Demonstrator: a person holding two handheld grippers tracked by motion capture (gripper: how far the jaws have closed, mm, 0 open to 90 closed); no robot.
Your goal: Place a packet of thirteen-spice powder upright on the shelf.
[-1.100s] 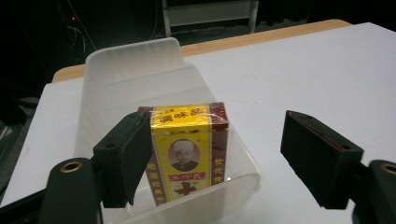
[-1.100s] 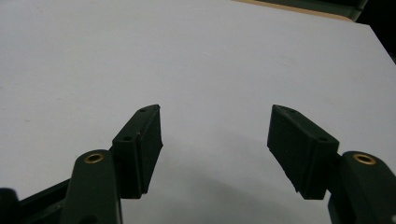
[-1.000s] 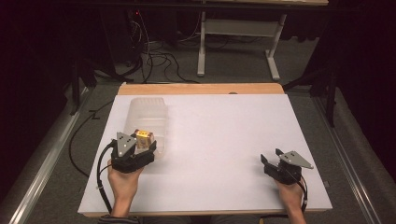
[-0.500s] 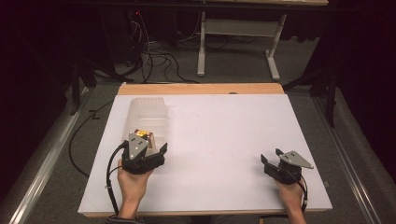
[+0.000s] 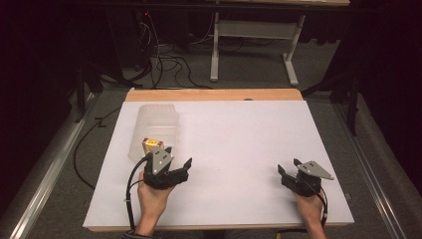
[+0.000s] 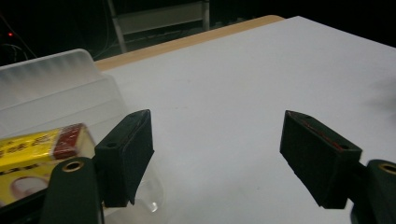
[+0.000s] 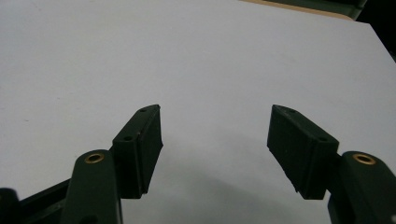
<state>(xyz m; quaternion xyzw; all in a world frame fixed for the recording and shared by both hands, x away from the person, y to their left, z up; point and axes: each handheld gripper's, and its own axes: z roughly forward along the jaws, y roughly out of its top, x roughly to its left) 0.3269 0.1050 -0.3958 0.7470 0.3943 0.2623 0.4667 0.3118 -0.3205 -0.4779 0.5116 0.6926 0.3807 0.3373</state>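
Left tool [image 5: 175, 165], black and two-jawed with a grey three-cornered plate on top, held low over the near-left part of the wide white worktop [image 5: 239, 144]; its jaws stand spread with nothing between them, and in the left gripper view [image 6: 217, 158] bare worktop shows in the gap. Right tool [image 5: 288, 172], of the same build, held over the near-right part of the worktop, well apart from the left; its jaws are likewise spread and empty, as the right gripper view [image 7: 215, 149] confirms. Translucent, rectangular plastic container [image 5: 157, 127] lying on the left side of the worktop, just beyond the left tool; its near wall [image 6: 60, 93] stands beside the left jaw. Small yellow packet with a red end panel [image 5: 150, 145] lying inside the container at its near end, seen through the wall [image 6: 42, 144] just beside the left jaw, not gripped.
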